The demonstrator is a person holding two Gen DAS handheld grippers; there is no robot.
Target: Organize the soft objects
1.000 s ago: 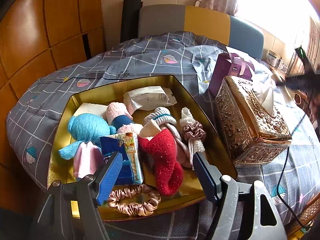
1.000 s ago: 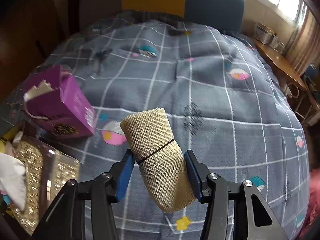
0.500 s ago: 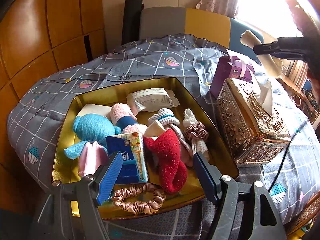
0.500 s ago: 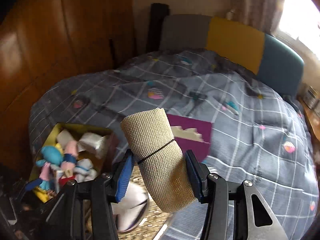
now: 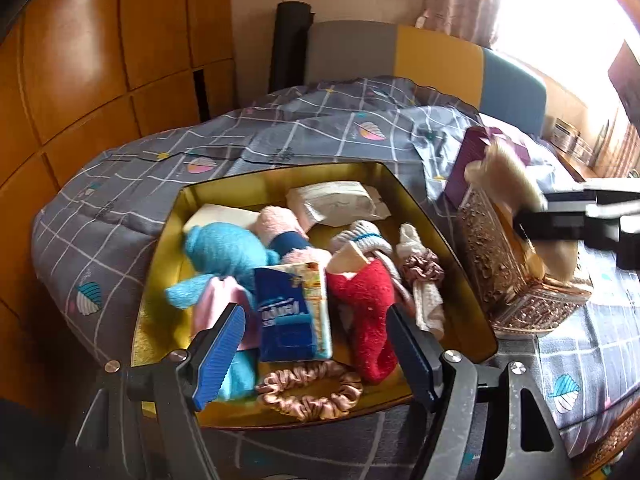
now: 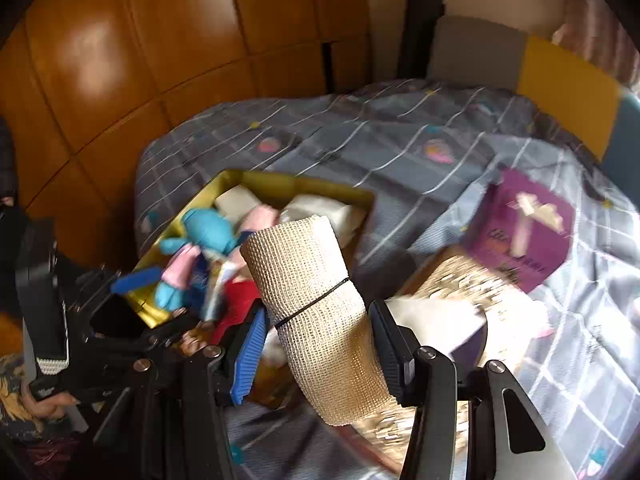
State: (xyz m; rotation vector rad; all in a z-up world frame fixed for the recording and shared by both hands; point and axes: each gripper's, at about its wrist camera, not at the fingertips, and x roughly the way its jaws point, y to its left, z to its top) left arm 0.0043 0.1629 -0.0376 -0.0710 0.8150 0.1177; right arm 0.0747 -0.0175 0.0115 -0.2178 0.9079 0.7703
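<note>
A gold tray (image 5: 160,300) on the bed holds soft things: a blue plush toy (image 5: 224,248), a red sock (image 5: 368,304), a tissue pack (image 5: 292,312), a pink scrunchie (image 5: 308,390). My left gripper (image 5: 312,344) is open and empty over the tray's near edge. My right gripper (image 6: 316,340) is shut on a beige bandage roll (image 6: 316,300) bound by a black band. It hovers above the ornate tissue box (image 5: 516,276), to the right of the tray (image 6: 280,186). The roll also shows blurred in the left wrist view (image 5: 516,188).
A purple box (image 6: 520,236) stands behind the ornate tissue box on the grey checked bedspread (image 5: 320,128). Wooden wardrobe panels (image 5: 80,60) line the left. A padded headboard (image 5: 420,60) is at the back.
My right gripper has swung left with the bandage roll, from over the open bedspread to above the tissue box beside the tray. My left gripper has stayed nearly still.
</note>
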